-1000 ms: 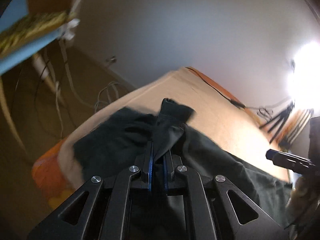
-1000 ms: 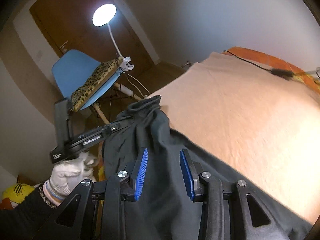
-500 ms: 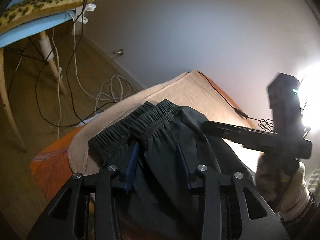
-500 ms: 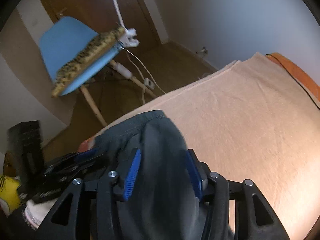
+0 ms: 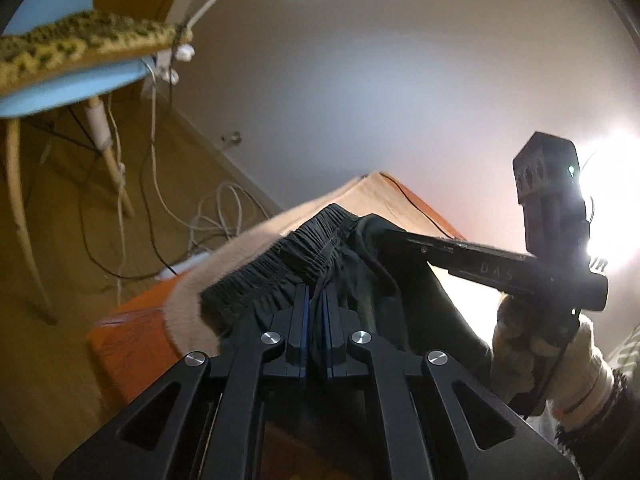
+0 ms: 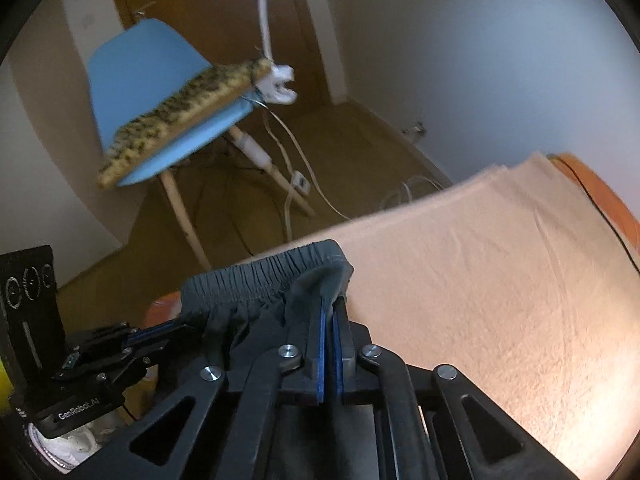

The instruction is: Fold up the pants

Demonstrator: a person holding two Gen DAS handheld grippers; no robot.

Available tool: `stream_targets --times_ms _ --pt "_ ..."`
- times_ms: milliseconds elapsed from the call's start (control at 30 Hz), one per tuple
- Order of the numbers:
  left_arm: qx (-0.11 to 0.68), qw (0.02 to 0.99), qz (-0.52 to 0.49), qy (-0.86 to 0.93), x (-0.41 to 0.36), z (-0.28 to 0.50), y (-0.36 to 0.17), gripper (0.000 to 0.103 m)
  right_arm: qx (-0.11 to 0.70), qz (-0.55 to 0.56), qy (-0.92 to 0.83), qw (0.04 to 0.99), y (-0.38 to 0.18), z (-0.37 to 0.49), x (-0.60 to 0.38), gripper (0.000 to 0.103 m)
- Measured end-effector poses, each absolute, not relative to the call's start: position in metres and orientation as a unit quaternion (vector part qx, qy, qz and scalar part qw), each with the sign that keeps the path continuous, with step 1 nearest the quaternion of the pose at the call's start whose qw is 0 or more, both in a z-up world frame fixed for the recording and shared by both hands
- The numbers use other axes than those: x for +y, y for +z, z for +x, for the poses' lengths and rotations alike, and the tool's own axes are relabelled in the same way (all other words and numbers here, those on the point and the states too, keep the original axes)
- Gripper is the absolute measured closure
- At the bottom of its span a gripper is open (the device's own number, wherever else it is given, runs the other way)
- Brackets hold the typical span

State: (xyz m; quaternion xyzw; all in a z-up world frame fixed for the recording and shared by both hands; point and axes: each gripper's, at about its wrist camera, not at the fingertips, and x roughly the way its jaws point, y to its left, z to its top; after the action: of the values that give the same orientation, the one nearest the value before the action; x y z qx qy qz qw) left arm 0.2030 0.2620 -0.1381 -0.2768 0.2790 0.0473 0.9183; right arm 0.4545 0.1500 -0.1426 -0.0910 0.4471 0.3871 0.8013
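Note:
Dark grey pants (image 5: 280,264) with a gathered elastic waistband lie at the near corner of a bed covered by a peach sheet (image 6: 480,280). My left gripper (image 5: 316,300) is shut on the waistband near its drawstring. My right gripper (image 6: 330,308) is shut on the waistband's right end (image 6: 320,276). The waistband (image 6: 256,280) stretches between the two grippers. In the left wrist view the right gripper's body (image 5: 500,264) reaches in from the right, held by a gloved hand. The pant legs are hidden below the grippers.
A blue chair (image 6: 148,80) with a leopard-print cushion (image 6: 184,104) stands on the wooden floor beyond the bed corner, with cables (image 5: 208,220) under it. An orange mattress edge (image 5: 132,340) shows under the sheet. A bright lamp (image 5: 616,200) shines at the right.
Both grippers were open half a second ago and have now shut on the waistband. A second ago the left was shut on bunched fabric, then let go and shifted toward the bed corner.

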Motion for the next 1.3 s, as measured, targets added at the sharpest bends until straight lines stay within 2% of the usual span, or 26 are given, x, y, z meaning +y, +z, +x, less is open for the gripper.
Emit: stream_targets --times_ms 200,367,467,500,533,667,833,1000,1100,1300 --pt "0.292 0.913 -0.271 0.080 0.276 0.188 -0.146 0.099 0.432 -0.107 0.415 0.794 -0.134 0.446 0.181 0.102" --pt "0.325 0.902 -0.267 0.096 0.288 0.195 -0.164 0.098 0.454 -0.126 0.381 0.796 -0.156 0.456 0.201 0.101" --pt "0.331 0.903 -0.253 0.103 0.288 0.193 -0.161 0.089 0.465 -0.127 0.362 0.798 -0.158 0.454 0.193 0.086" --pt "0.331 0.904 -0.250 0.106 0.288 0.192 -0.159 0.084 0.465 -0.122 0.362 0.799 -0.156 0.453 0.189 0.072" --pt "0.329 0.904 -0.250 0.107 0.289 0.190 -0.157 0.083 0.459 -0.122 0.354 0.806 -0.150 0.450 0.181 0.067" --pt "0.316 0.910 -0.247 0.106 0.288 0.179 -0.139 0.083 0.449 -0.088 0.336 0.823 -0.126 0.440 0.138 0.066" --pt "0.309 0.921 -0.226 0.076 0.266 0.168 -0.115 0.083 0.427 -0.048 0.313 0.847 -0.092 0.406 0.077 0.054" --pt "0.311 0.928 -0.205 0.030 0.234 0.161 -0.094 0.082 0.412 0.010 0.285 0.865 -0.062 0.355 0.007 0.049" --pt "0.314 0.929 -0.194 -0.005 0.209 0.160 -0.084 0.072 0.396 0.021 0.259 0.881 -0.046 0.319 -0.030 0.047" --pt "0.318 0.933 -0.152 -0.078 0.150 0.170 -0.058 0.072 0.369 0.045 0.198 0.907 -0.013 0.231 -0.108 0.045"
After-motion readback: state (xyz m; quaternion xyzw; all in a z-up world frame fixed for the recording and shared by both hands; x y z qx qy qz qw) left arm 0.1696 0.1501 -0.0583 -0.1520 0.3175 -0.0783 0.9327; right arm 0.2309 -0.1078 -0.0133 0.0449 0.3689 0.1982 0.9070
